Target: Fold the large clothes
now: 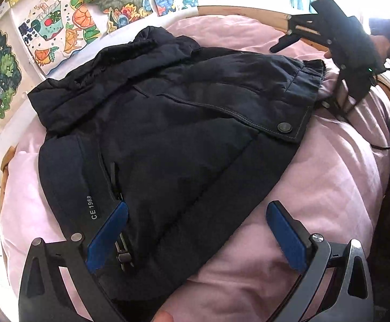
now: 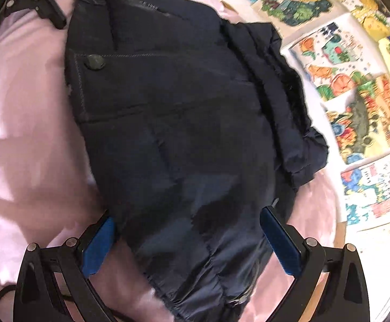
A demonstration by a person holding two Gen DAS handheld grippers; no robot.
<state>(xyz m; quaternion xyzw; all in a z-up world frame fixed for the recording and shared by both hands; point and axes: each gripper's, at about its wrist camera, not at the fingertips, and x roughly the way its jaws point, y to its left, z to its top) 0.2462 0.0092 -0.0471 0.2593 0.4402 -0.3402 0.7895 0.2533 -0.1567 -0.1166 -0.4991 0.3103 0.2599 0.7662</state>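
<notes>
Jacket: we see the navy padded jacket [image 1: 168, 123] lying folded on the pink bedsheet [image 1: 329, 187].
Left gripper [image 1: 197, 230]: jaws apart over the near hem.
Right gripper [image 2: 186, 244]: jaws apart, straddling the gathered hem, pads not pressing.

A dark jacket [image 1: 168, 123] lies folded on the pink bed [image 1: 329, 187]; left gripper [image 1: 197, 230] jaws spread at six o'clock, right gripper [image 1: 329, 43] at two o'clock.

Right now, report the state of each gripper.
Left gripper: open over the dark jacket's corner, holding nothing.
Right gripper: open, jacket hem between its pads, not gripped.
</notes>
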